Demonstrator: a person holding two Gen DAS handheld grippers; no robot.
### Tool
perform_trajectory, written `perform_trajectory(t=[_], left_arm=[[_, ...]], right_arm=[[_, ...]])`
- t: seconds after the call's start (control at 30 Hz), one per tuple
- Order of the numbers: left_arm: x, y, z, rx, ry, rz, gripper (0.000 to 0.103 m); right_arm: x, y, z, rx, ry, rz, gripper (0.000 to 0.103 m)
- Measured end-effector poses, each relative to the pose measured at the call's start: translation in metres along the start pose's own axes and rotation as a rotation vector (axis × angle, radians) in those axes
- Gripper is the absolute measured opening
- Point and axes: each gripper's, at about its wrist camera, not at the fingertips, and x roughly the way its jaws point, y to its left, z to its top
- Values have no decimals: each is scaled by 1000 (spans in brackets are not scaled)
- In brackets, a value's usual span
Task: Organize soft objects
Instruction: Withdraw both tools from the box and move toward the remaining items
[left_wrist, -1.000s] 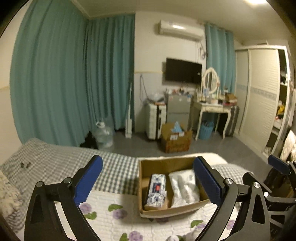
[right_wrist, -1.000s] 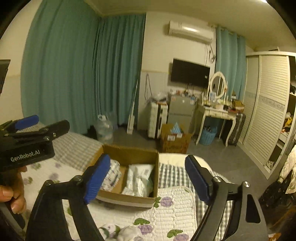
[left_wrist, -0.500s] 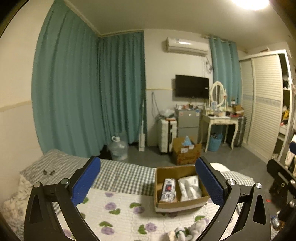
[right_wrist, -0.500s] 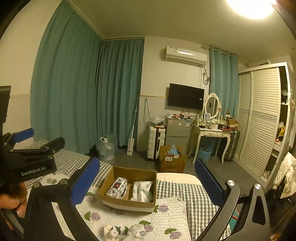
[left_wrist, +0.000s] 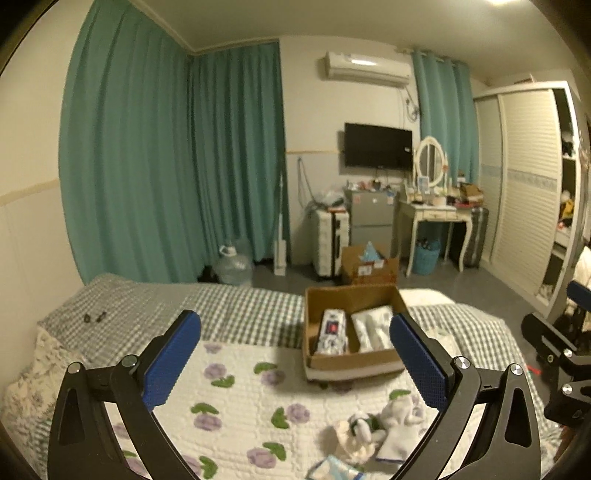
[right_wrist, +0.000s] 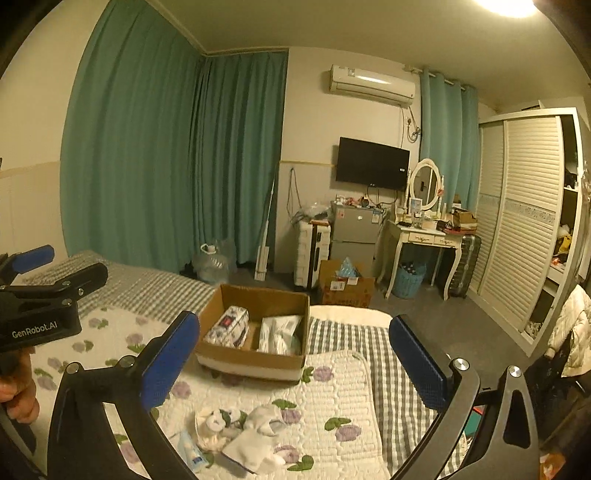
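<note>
Both tools have pulled back from the cardboard box (left_wrist: 351, 334) over the last second, so more of the bed and the loose pile in front now shows.

Largest in view is the bed (right_wrist: 147, 291), with a grey checked sheet under a white quilted pad (left_wrist: 236, 402) printed with purple flowers. On the pad sits the open cardboard box, holding a patterned tissue pack (right_wrist: 227, 326) on its left side and a white plastic-wrapped pack (right_wrist: 279, 334) on its right, the two lying side by side.

Nearer the cameras, apart from the box, a small heap of soft things lies on the pad: a pale plush toy (right_wrist: 216, 424) touching a crumpled white cloth (right_wrist: 258, 439), with a little blue-and-white packet (right_wrist: 190, 452) just beside the toy.

Left tool (left_wrist: 295, 362) hangs above the pad with its blue pads spread wide and nothing between them. Right tool (right_wrist: 293, 363) is likewise spread wide and empty, the box seen between its fingers.
</note>
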Motion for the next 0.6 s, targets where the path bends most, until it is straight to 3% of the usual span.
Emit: perform_trajectory(t=[0.37,0.47,0.6], left_arm=[[52,-13,-72,30,209,-17,103],[67,-22,-96,40,292,-55,103],[78,-32,-125,75,355,-46,103]], right_arm=[[45,-6,-47,51,89,27,103],[67,-10,-65,70,147,22,103],[92,-6,-93,55,229,16,103]])
